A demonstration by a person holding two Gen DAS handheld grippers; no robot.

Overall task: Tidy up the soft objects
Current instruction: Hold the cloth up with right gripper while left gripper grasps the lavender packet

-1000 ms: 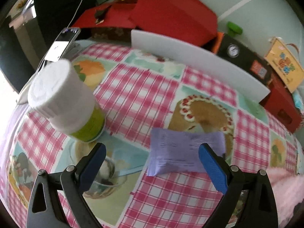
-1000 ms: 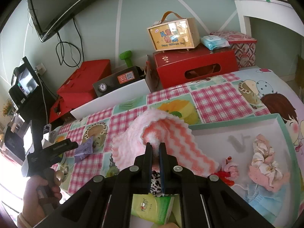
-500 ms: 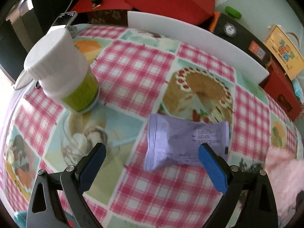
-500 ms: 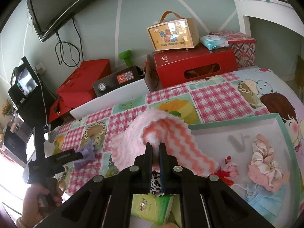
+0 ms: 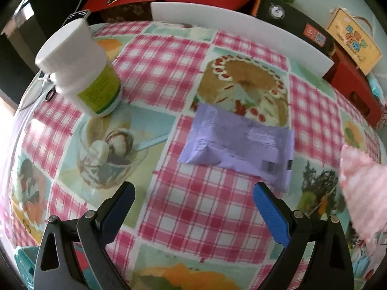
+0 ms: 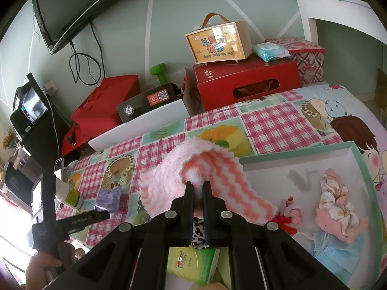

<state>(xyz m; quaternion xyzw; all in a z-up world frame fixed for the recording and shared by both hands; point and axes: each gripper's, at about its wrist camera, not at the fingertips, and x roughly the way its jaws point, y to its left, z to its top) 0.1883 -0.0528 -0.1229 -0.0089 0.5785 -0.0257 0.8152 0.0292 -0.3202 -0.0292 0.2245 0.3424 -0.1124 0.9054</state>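
A purple soft packet (image 5: 238,142) lies flat on the checked tablecloth, just beyond my left gripper (image 5: 193,194), which hangs open above it and points steeply down; nothing is between its blue pads. In the right wrist view the same packet (image 6: 108,199) shows small beside the left gripper. My right gripper (image 6: 197,186) is shut on a pink and white fluffy cloth (image 6: 205,169), held up over the near-left corner of the tray (image 6: 362,169). The tray holds a pink scrunchie (image 6: 336,207), a blue face mask (image 6: 338,258) and a small red and pink item (image 6: 290,215).
A white-capped bottle with a green label (image 5: 82,72) stands left of the packet. A white board (image 5: 241,29), red boxes (image 6: 249,84) and a yellow gift box (image 6: 217,41) line the back. A green tissue pack (image 6: 193,263) lies under my right gripper.
My left gripper has moved forward and tilted down over the purple packet, which now sits larger and more central between the fingers. The right gripper and its cloth have not moved.
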